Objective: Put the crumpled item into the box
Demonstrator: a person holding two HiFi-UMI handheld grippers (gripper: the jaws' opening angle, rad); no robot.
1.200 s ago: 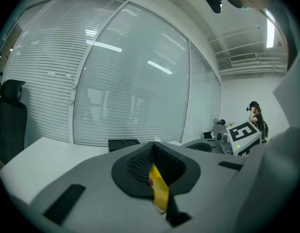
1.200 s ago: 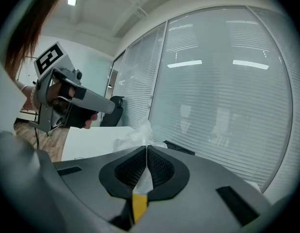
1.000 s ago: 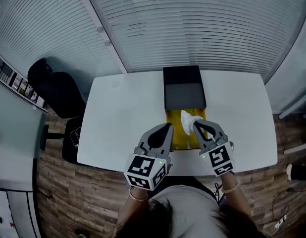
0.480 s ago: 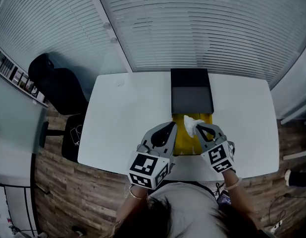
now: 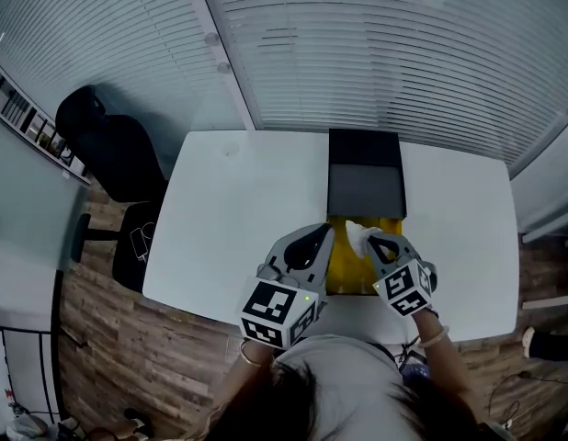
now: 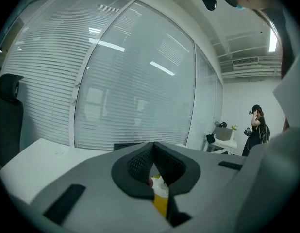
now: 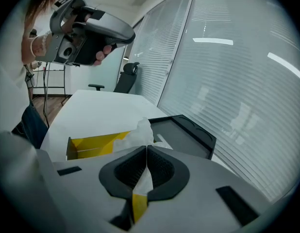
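A yellow open box [image 5: 343, 266] sits on the white table [image 5: 238, 209] near its front edge. The box's black lid [image 5: 365, 180] lies just beyond it. My right gripper [image 5: 369, 240] is shut on a crumpled white paper [image 5: 356, 237] and holds it over the box's far half. In the right gripper view the crumpled white paper [image 7: 138, 133] sticks out past the shut gripper [image 7: 146, 147], above the yellow box [image 7: 91, 144] and next to the black lid [image 7: 186, 136]. My left gripper [image 5: 322, 231] hovers at the box's left side, shut with nothing in it; its tips [image 6: 153, 144] meet.
A black office chair [image 5: 107, 159] stands left of the table. Windows with blinds run along the far side. In the left gripper view a person [image 6: 257, 124] stands far off by a small table [image 6: 223, 141]. Bare tabletop lies left and right of the box.
The head view has shifted a little. My right gripper has kept hold of the paper and sunk slightly closer to the yellow box. The left gripper has stayed shut beside it.
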